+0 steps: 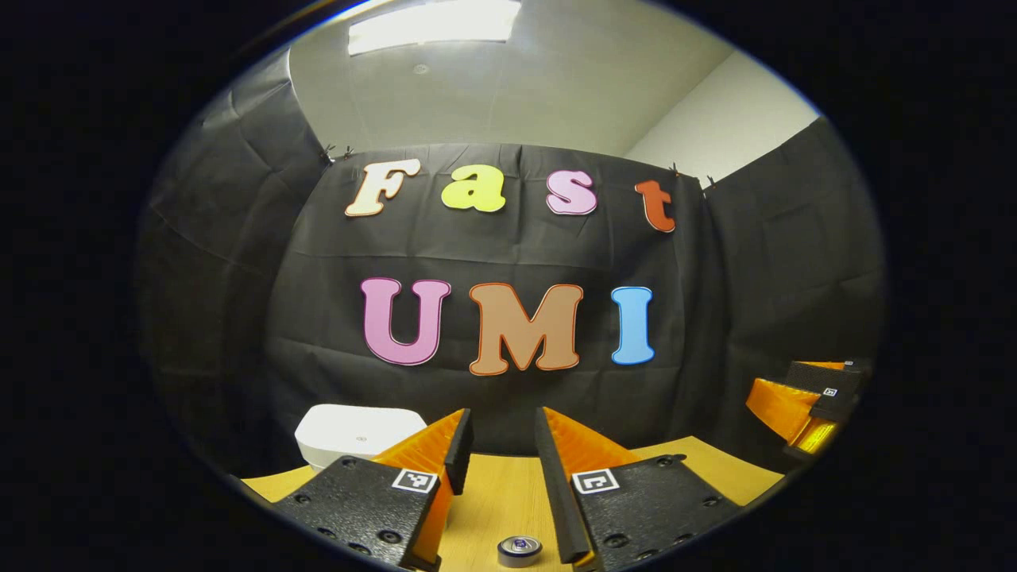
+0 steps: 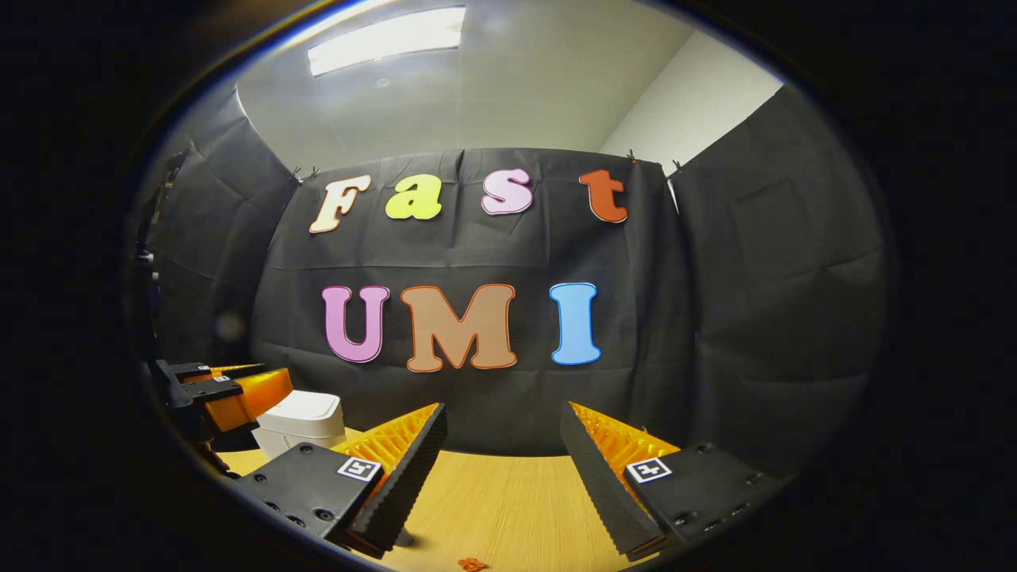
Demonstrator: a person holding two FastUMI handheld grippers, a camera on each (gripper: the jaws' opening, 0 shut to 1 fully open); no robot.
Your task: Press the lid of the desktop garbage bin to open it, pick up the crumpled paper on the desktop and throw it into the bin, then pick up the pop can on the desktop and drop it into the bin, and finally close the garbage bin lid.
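Fingers of both grippers are being held apart and empty, the closed white bin (image 1: 359, 435) being seen ahead-left of the left gripper (image 1: 503, 445), nearer it than the right gripper (image 2: 502, 453), on the wooden desktop (image 2: 493, 508).

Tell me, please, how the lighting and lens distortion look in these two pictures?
Left gripper view: ceiling light blows out white, cloth wall bulges, bin sharp. Right gripper view: ceiling light also glares, edges darken, wooden table evenly lit.
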